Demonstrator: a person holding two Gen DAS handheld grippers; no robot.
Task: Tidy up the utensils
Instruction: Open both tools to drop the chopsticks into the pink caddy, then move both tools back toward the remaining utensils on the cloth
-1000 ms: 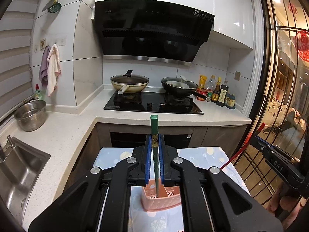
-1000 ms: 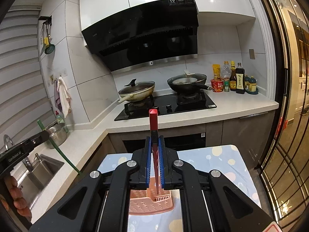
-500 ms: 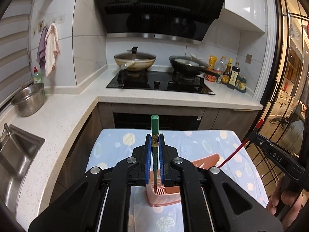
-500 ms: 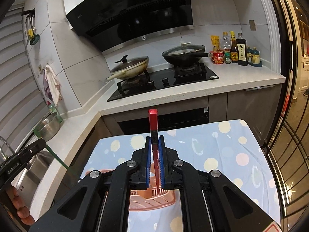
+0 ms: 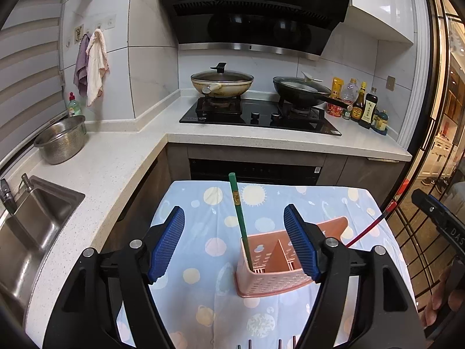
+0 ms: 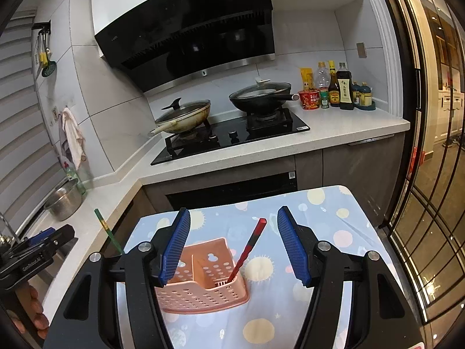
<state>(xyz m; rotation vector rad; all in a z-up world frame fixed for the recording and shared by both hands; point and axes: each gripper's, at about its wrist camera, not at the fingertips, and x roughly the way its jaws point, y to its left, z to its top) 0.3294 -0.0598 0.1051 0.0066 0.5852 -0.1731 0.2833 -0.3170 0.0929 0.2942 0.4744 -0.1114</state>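
On the bench (image 5: 203,305), under a spotted cloth, a pink basket (image 5: 270,279) holds both chopsticks. Left hand-held gripper (image 5: 234,241): jaws just opened, apart, green chopstick (image 5: 239,221) free between them, tip down in the basket's left end, top leaning away. Right hand-held gripper (image 6: 232,244): jaws just opened too, red chopstick (image 6: 247,250) loose, tip in the basket's right corner, slanting up-right. Likely light, stiff, slick sticks; best pinched mid-shaft.
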